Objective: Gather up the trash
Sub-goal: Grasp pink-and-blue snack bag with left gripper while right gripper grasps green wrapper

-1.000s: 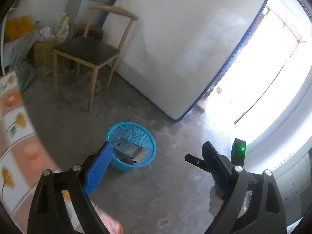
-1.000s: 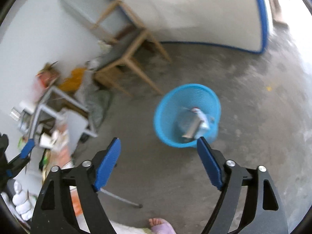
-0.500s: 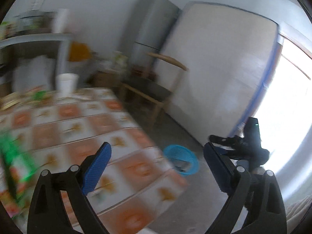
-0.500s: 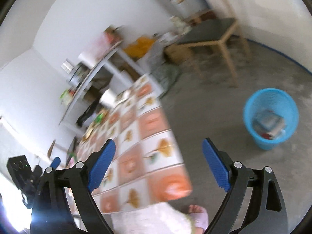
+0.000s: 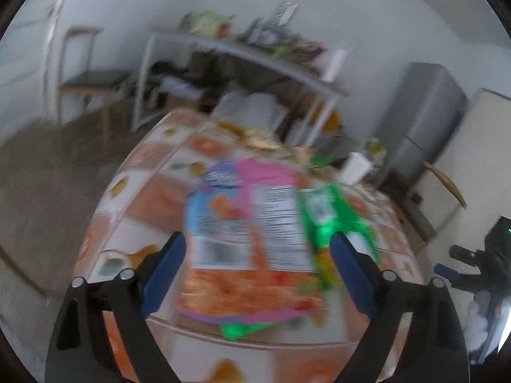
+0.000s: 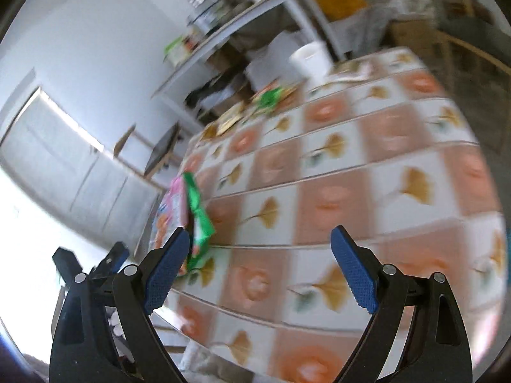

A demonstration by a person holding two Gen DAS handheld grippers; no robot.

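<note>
Wrappers (image 5: 249,239) lie flat on the patterned tablecloth (image 6: 367,172), a pink and orange packet overlapping a green one (image 5: 332,220), near the table's edge. Left gripper (image 5: 257,266) hangs over them, fingers spread wide and just eased inward, pads off the packets. Right gripper (image 6: 255,263) hovers above bare cloth, jaws spread, nothing between them

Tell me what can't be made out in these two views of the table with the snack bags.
- Pink snack bag, left wrist view: print unreadable, motion blur.
- Green bag, same view: largely hidden under the pink one.
- Small litter at the table's far end, right wrist view: too small and blurred to identify.
- Trash basket: outside both views.
</note>
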